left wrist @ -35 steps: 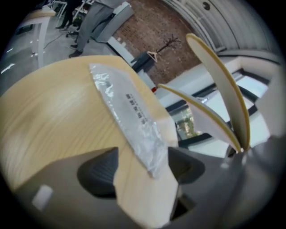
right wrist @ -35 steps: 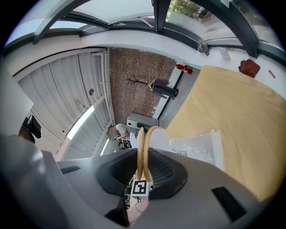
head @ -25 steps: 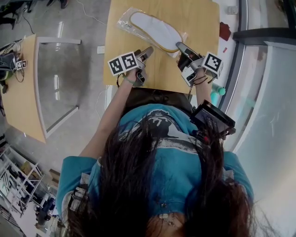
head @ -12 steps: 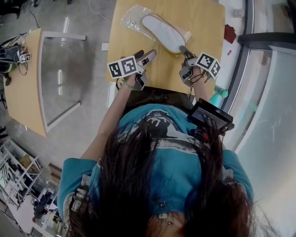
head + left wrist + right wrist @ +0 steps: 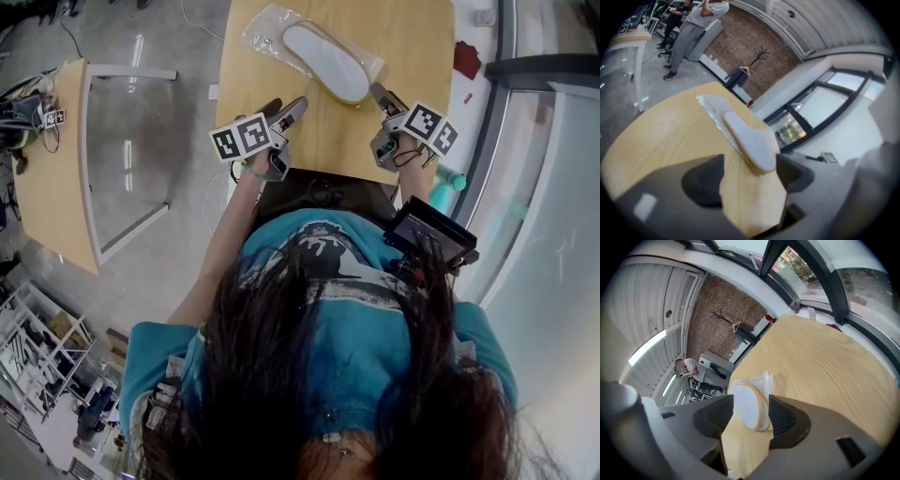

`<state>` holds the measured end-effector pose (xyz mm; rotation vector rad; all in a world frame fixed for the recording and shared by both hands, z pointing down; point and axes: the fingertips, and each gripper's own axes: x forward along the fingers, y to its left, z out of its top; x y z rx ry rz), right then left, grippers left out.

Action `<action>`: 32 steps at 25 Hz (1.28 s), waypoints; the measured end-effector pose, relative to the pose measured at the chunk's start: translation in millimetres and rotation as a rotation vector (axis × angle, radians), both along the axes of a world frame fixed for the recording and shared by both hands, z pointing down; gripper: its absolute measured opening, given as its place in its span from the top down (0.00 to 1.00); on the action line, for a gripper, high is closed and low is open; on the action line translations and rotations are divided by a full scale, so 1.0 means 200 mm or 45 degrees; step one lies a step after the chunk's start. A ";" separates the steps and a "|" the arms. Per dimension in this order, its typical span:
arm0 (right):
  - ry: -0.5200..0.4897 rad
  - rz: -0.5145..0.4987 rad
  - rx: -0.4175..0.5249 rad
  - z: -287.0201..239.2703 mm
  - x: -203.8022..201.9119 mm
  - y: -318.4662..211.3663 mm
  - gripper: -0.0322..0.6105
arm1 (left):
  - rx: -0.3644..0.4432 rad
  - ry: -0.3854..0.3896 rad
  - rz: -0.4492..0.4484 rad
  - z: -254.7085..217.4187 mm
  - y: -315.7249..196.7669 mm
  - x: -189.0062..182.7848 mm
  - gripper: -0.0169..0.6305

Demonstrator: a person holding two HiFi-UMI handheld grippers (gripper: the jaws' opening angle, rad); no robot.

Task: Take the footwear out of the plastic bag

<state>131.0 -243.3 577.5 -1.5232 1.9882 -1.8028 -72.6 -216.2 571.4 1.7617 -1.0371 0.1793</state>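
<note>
Slipper (image 5: 328, 61) looks partly out of bag (image 5: 265, 30); my right tool (image 5: 382, 97) opening, empty; left tool (image 5: 284, 108) released.

Slipper (image 5: 328, 64) with plastic bag (image 5: 262, 31) on table (image 5: 412, 47); second table (image 5: 47, 178) left.

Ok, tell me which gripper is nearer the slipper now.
Right. The right gripper sits just off the near end of the slipper, its jaws opening and its pads not pressing on it. The left gripper is farther back, on the slipper's left, with its jaws apart over bare table.
</note>
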 end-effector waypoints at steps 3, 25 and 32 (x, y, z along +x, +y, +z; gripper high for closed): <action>0.001 -0.112 0.139 -0.13 -0.08 -0.03 0.59 | 0.019 -0.015 0.016 -0.02 -0.01 -0.01 0.46; -0.180 -0.455 0.242 -0.15 -0.32 0.28 0.83 | 0.278 -0.037 -0.114 -0.22 0.29 0.13 0.75; -0.150 -0.447 0.274 -0.22 -0.45 0.38 0.87 | 0.449 -0.144 -0.100 -0.36 0.37 -0.01 0.97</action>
